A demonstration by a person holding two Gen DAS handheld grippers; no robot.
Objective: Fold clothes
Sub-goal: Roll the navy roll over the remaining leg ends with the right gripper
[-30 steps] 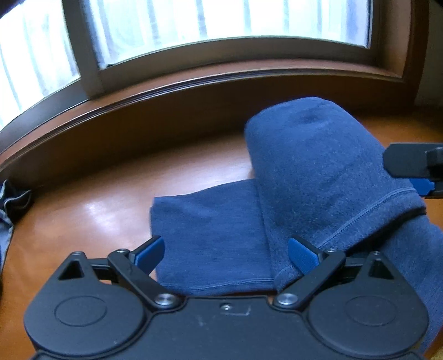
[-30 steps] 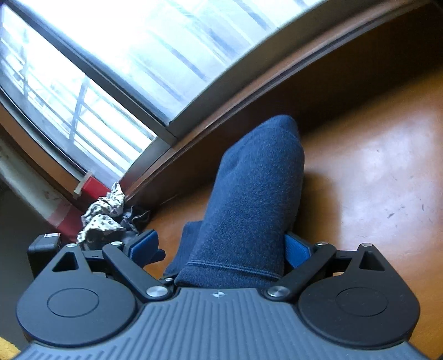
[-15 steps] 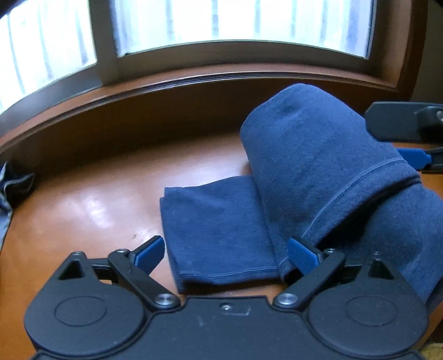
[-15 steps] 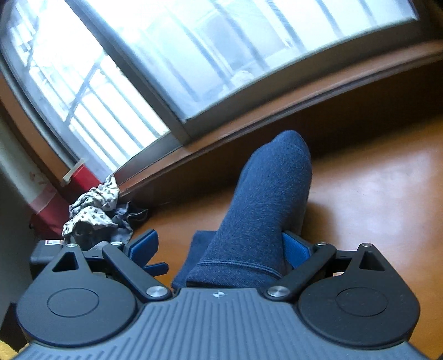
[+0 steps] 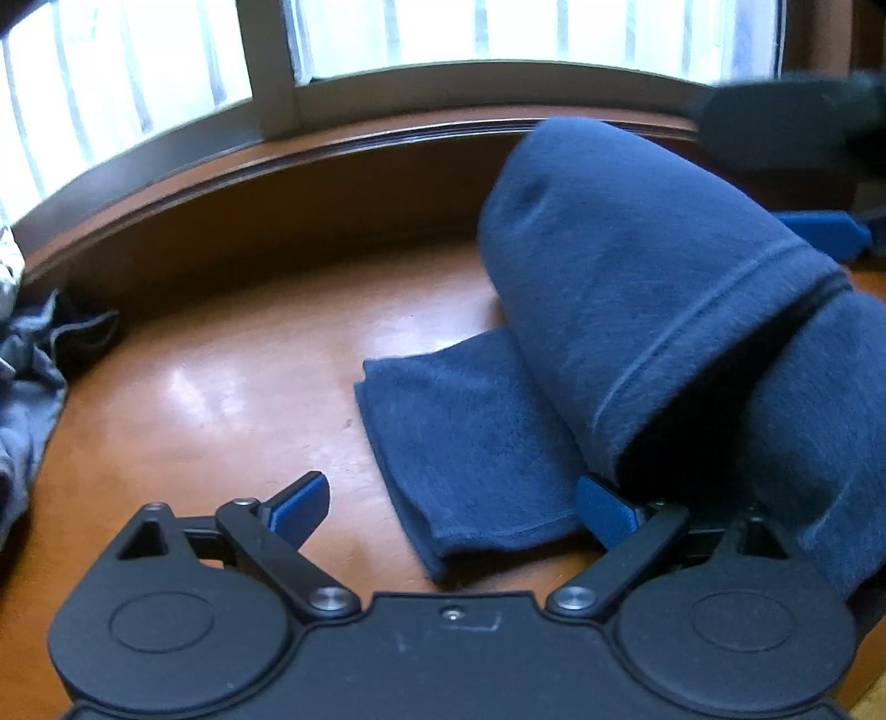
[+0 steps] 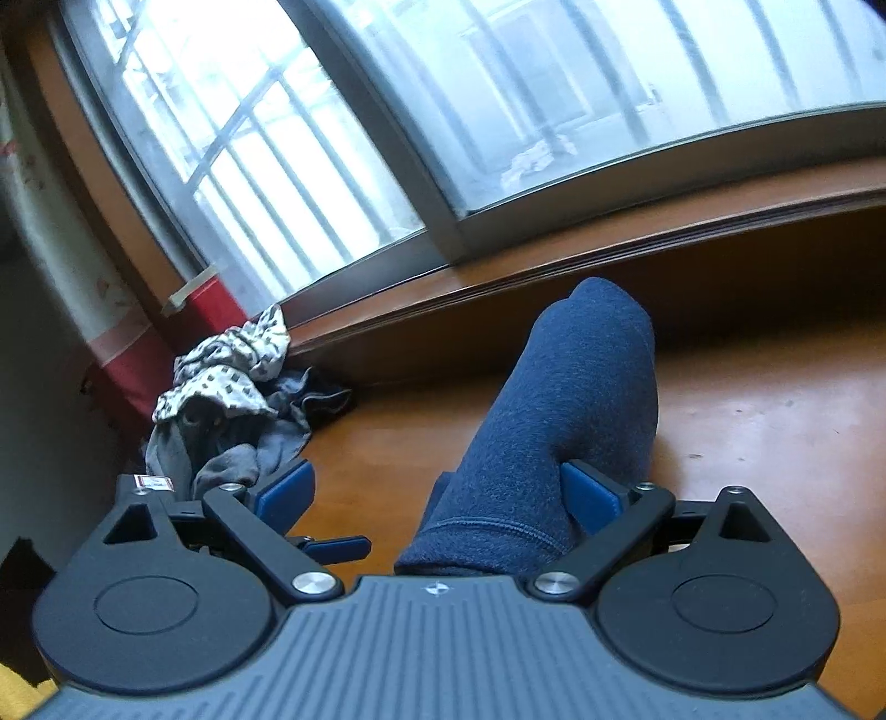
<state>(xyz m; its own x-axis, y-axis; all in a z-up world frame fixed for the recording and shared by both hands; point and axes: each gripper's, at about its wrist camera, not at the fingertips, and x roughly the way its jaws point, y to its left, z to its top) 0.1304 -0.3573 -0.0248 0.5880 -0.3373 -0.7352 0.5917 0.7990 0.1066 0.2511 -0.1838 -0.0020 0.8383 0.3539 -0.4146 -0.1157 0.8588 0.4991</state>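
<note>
The navy fleece garment (image 5: 637,288) lies on the wooden floor (image 5: 232,376) below the window, partly folded: a flat doubled layer underneath, a thick fold draped over both tools. The left gripper (image 5: 451,501) and right gripper (image 6: 437,487) stand spread wide, cloth resting against one pad, nothing pinched. The fold looks unfinished, and a crumpled clothes pile (image 6: 238,399) waits.

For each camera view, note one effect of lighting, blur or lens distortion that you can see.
Left wrist view: the window is blown out white, the wooden surface shows glare, and the right gripper at the upper right is motion-blurred. Right wrist view: the fisheye bends the window frame, and the blue garment stays fairly sharp.
</note>
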